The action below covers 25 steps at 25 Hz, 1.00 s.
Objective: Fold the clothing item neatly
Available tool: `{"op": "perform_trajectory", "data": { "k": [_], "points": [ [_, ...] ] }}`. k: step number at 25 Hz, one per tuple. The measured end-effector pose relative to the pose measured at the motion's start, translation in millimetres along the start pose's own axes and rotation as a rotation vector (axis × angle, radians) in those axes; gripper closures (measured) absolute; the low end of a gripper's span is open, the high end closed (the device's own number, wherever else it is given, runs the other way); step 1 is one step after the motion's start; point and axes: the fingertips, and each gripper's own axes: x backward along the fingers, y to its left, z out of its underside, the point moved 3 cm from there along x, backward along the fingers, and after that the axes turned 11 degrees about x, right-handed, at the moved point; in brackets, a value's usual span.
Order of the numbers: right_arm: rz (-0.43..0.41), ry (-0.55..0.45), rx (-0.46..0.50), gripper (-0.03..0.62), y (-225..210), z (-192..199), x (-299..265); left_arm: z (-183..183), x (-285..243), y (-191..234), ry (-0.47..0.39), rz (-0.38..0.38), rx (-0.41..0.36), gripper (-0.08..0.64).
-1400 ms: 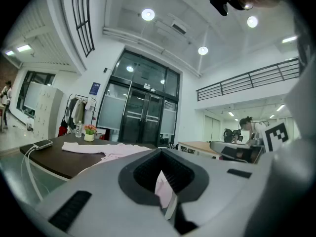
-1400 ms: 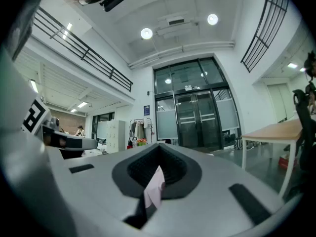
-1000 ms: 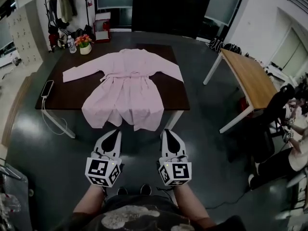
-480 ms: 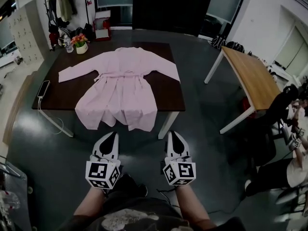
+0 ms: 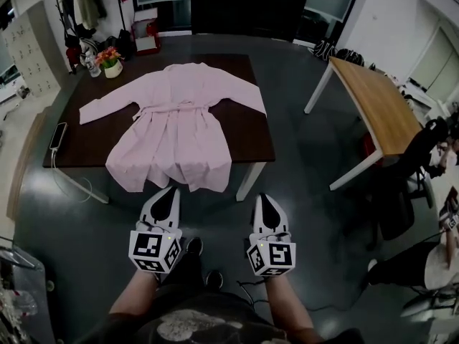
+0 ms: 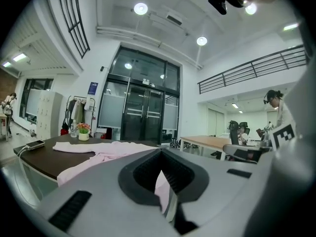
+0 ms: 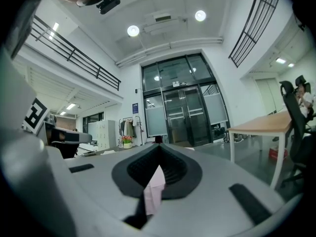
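The left gripper (image 5: 170, 194) and the right gripper (image 5: 265, 201) are both clenched on nothing. They sit side by side, pointing toward the dark brown rectangular table (image 5: 251, 135) but short of its near edge. On it lies the pale pink long-sleeved fabric robe (image 5: 176, 127), spread flat with its sleeves out and its hem draping over that edge. It looks light, soft and limp, likely to sag. The hem corners or sleeve cuffs seem best to pinch.

dark glossy floor (image 5: 315, 213); dark table (image 5: 247, 131), wooden table (image 5: 376, 113); glass doors (image 6: 143, 115).
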Motion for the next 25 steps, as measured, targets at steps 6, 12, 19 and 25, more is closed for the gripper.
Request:
{"op": "perform_trajectory", "data": {
  "k": [6, 12, 19, 25],
  "points": [
    [-0.032, 0.014, 0.011, 0.603, 41, 5, -20, -11, 17, 44, -0.025, -0.032, 0.000, 0.551],
    [-0.080, -0.001, 0.038, 0.603, 108, -5, -77, -25, 22, 130, -0.029, -0.088, 0.024, 0.551],
    [-0.078, -0.023, 0.087, 0.603, 177, -19, -166, -55, 2, 234, -0.028, -0.114, 0.040, 0.551],
    [-0.053, -0.012, 0.113, 0.601, 227, -25, -225, -77, -17, 310, -0.007, -0.108, 0.036, 0.551]
  ]
}}
